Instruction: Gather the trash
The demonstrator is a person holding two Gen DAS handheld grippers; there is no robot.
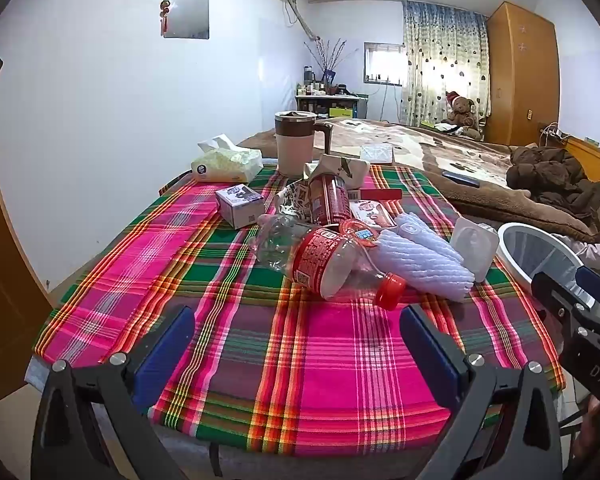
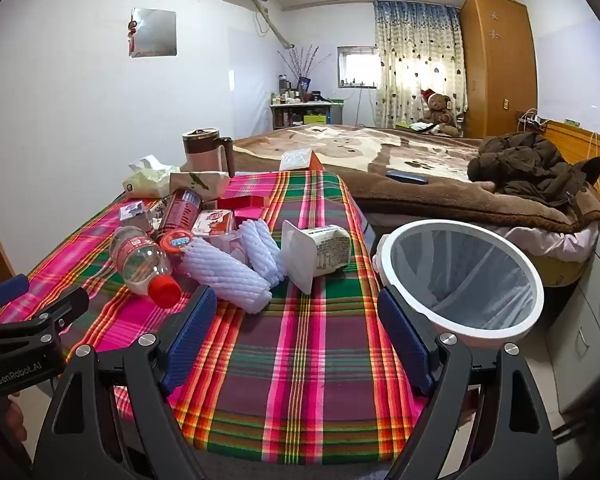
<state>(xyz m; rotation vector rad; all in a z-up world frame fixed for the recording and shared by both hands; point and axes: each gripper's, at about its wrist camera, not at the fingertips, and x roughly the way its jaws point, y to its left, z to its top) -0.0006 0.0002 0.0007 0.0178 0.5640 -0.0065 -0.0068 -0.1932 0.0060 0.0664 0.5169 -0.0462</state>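
Both tongs, left [image 1: 296, 344] and right [image 2: 296, 332], gape empty over the worktop [image 1: 324, 408]; bottle [image 1: 332, 268] and bin [image 2: 460, 276] lie beyond.

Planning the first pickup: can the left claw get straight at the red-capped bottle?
Probably yes. The left claw is open, and the red-capped bottle lies just beyond it, cap toward it, with only bare plaid cloth between.

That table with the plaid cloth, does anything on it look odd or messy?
Yes. A crushed clear bottle with a red cap lies on its side, a white tub is tipped over, and foam fruit sleeves lie scattered. The bin looks empty.
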